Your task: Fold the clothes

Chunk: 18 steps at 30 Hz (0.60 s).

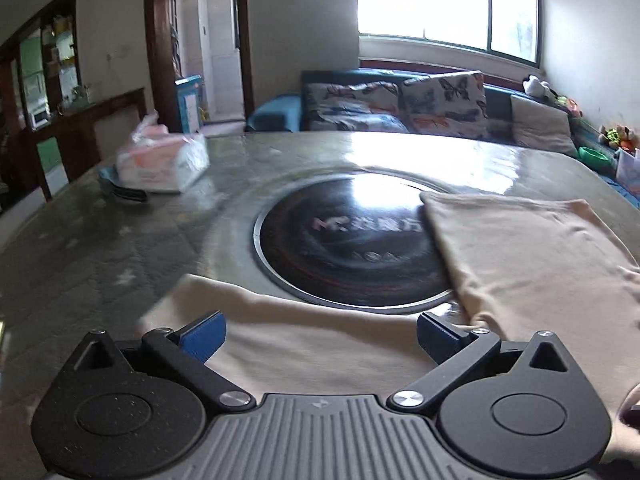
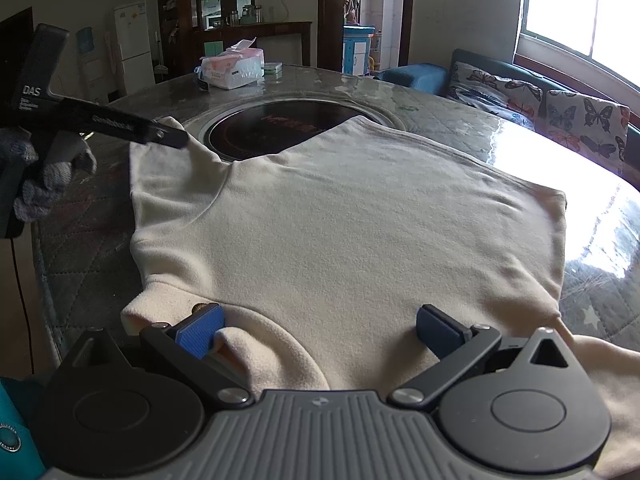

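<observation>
A cream fleece top (image 2: 340,216) lies spread flat on the round table, its left sleeve (image 2: 160,176) reaching toward the table's middle. My right gripper (image 2: 319,332) hovers low over the near edge of the top, jaws wide open; a raised fold of fabric rests against the left pad (image 2: 200,332). My left gripper (image 1: 319,338) is wide open too, just above the sleeve cloth (image 1: 300,332), with nothing pinched. In the right wrist view the left gripper (image 2: 172,138), held by a gloved hand (image 2: 44,176), has its tip at the sleeve's far corner.
A round black cooktop (image 1: 344,240) is set into the table's middle, partly covered by the top. A tissue pack (image 1: 164,160) sits at the far left of the table (image 1: 80,248). A sofa with butterfly cushions (image 1: 440,100) stands behind, under a bright window.
</observation>
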### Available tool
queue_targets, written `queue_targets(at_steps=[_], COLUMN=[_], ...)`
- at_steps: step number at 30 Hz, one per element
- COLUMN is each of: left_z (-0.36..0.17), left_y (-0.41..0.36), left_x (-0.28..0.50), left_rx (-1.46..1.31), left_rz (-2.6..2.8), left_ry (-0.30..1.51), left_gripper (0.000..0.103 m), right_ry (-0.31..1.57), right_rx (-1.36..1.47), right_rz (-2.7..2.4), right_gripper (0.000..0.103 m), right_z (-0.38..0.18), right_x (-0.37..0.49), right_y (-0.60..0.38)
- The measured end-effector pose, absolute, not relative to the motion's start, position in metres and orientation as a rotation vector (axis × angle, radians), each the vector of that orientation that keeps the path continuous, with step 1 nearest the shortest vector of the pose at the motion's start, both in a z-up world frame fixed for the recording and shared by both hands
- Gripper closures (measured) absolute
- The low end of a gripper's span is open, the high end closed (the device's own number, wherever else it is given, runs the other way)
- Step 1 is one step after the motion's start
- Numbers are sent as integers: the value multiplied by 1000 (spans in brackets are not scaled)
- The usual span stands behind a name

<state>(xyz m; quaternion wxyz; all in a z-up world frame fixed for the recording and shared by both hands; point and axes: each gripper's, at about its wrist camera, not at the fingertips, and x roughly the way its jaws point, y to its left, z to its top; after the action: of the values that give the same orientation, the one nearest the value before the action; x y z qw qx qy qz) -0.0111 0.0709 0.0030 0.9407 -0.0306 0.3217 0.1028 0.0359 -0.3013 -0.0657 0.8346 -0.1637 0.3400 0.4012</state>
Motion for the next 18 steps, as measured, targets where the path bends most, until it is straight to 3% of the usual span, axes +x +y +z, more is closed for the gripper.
queue_targets(at_steps=[18], left_z=[4], left_y=[121], left_x=[-47], left_rx=[-159], left_rz=[474], left_ry=[594], left_gripper=[0], right_ry=[745], right_rx=[-370], right_rz=[836], right_gripper=[0], right_z=[-61], right_x=[37], right_y=[-295])
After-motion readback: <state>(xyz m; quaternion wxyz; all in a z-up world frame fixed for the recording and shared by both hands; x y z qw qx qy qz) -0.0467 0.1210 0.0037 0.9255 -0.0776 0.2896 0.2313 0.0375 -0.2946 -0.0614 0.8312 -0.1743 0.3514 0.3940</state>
